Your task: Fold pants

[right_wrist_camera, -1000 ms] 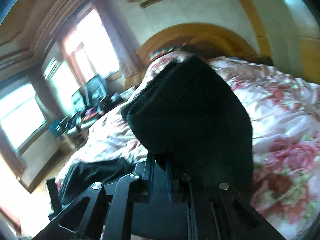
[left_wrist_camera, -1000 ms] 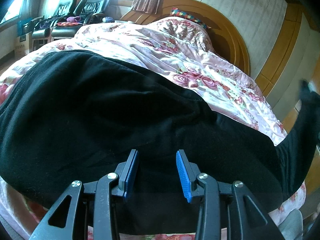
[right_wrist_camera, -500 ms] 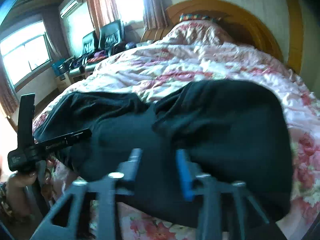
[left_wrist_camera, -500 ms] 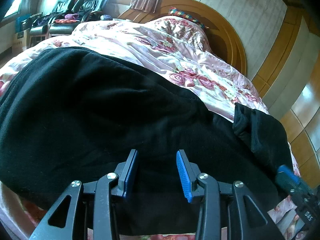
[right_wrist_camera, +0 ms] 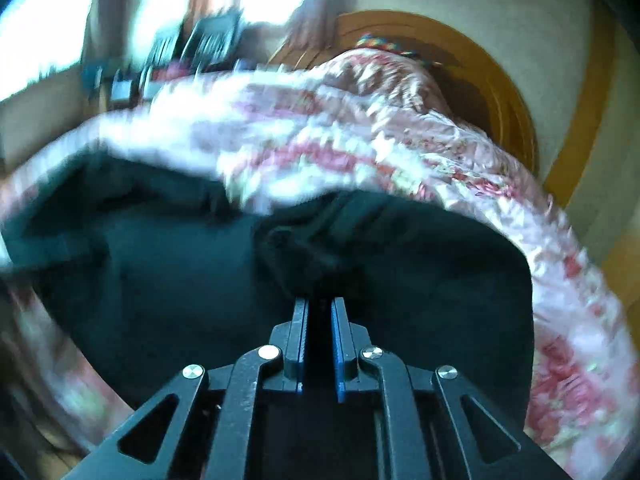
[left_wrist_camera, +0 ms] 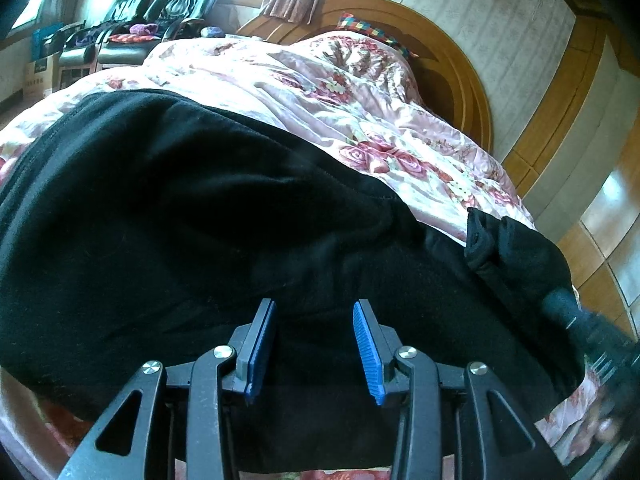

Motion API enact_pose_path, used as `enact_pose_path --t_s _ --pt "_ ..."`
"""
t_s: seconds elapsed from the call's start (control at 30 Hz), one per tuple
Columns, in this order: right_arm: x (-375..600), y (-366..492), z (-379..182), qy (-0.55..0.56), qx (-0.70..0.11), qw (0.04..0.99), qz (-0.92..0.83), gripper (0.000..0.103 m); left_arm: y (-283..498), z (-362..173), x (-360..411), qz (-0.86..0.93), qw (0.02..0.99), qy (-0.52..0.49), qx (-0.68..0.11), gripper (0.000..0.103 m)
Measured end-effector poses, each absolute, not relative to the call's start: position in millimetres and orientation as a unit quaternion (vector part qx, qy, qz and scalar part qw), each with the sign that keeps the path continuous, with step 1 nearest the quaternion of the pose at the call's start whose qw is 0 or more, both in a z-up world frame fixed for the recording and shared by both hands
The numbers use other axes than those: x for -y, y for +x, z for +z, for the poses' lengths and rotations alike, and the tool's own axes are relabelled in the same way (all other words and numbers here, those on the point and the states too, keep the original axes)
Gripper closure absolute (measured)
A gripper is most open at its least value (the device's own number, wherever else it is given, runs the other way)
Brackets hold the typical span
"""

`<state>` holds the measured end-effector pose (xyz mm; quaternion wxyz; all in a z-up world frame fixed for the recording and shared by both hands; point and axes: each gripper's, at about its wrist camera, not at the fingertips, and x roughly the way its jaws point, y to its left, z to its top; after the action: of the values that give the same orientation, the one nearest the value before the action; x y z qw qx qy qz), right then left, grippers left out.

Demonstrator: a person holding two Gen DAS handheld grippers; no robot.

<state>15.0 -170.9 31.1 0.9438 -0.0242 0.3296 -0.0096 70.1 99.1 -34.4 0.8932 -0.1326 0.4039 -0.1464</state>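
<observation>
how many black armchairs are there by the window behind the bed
2. Both armchairs stand side by side past the far corner of the bed, under the bright window: one on the left, one right beside it. More may be hidden.

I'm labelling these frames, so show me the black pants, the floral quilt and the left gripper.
black pants (left_wrist_camera: 168, 216), left wrist view, broad flat middle of the fabric
floral quilt (left_wrist_camera: 320, 92), left wrist view, bare pink stretch
left gripper (left_wrist_camera: 314, 344), left wrist view, midway between fingertips
</observation>
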Motion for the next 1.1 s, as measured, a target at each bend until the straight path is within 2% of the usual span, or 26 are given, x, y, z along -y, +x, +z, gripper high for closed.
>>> enact_pose_path --t_s 0.1,0.23,0.3,0.37,0.4,0.43,0.47,0.5,0.53,0.6,0.63,0.8,0.83,0.87,0.93,1.1 --pt "174.8 21.7 52.7 0.017 -0.292 0.956 0.000 0.092 71.0 -35.4 -99.7 -0.148 0.892 -0.135 -0.405 0.063" --pt "176.4 56.5 31.3 0.043 -0.328 0.944 0.008 0.092 71.1 -35.7 -101.5 -0.150 0.891 -0.140 -0.405 0.063" --pt "180.7 77.4 7.5 0.069 -0.376 0.924 0.022 0.091 70.5 -35.7 -101.5 -0.149 0.891 -0.138 -0.405 0.063" --pt "180.9 81.2 -7.6 0.087 -0.399 0.913 0.016 0.083 70.6 -35.7 -101.4 -0.150 0.892 -0.136 -0.405 0.063" --pt "180.2 79.0 -8.9 0.092 -0.396 0.913 0.020 0.078 70.7 -35.7 -101.3 -0.150 0.892 -0.135 -0.405 0.063" --pt "176.6 74.1 -8.2 0.093 -0.391 0.915 0.033 0.056 71.3 -35.9 -101.8 -0.150 0.891 -0.137 -0.405 0.063" --pt "170.4 69.1 -5.8 0.082 -0.384 0.919 0.041 0.028 72.1 -36.5 -102.0 -0.151 0.891 -0.139 -0.405 0.063" --pt "165.6 67.0 -5.5 0.063 -0.378 0.923 0.038 0.019 71.7 -36.6 -102.0 -0.150 0.891 -0.139 -0.406 0.063" --pt "154.7 62.6 -5.8 0.014 -0.372 0.928 0.017 0.015 72.2 -37.1 -102.0 -0.150 0.890 -0.140 -0.406 0.063" --pt "137.0 65.3 -14.5 -0.082 -0.377 0.923 -0.018 0.026 72.5 -37.7 -101.9 -0.150 0.890 -0.141 -0.407 0.063" --pt "132.6 67.6 -20.3 -0.103 -0.381 0.919 -0.020 0.043 72.3 -37.4 -102.0 -0.150 0.890 -0.140 -0.406 0.063" --pt "138.0 76.8 -25.4 -0.096 -0.380 0.919 -0.046 0.044 72.5 -37.8 -101.1 -0.151 0.891 -0.135 -0.406 0.063" --pt "139.4 77.9 -24.3 -0.097 -0.379 0.919 -0.048 0.051 72.2 -37.7 -100.1 -0.150 0.892 -0.132 -0.405 0.063" --pt "141.4 76.9 -22.9 -0.097 -0.377 0.920 -0.050 0.070 72.1 -37.5 -99.8 -0.150 0.893 -0.129 -0.405 0.063" --pt "155.3 70.6 -13.6 -0.066 -0.366 0.927 -0.041 0.084 71.9 -37.3 -99.2 -0.150 0.894 -0.124 -0.404 0.063" --pt "177.8 30.7 27.7 0.025 -0.298 0.954 0.012 0.086 73.5 -37.9 -100.6 -0.149 0.893 -0.132 -0.404 0.063"
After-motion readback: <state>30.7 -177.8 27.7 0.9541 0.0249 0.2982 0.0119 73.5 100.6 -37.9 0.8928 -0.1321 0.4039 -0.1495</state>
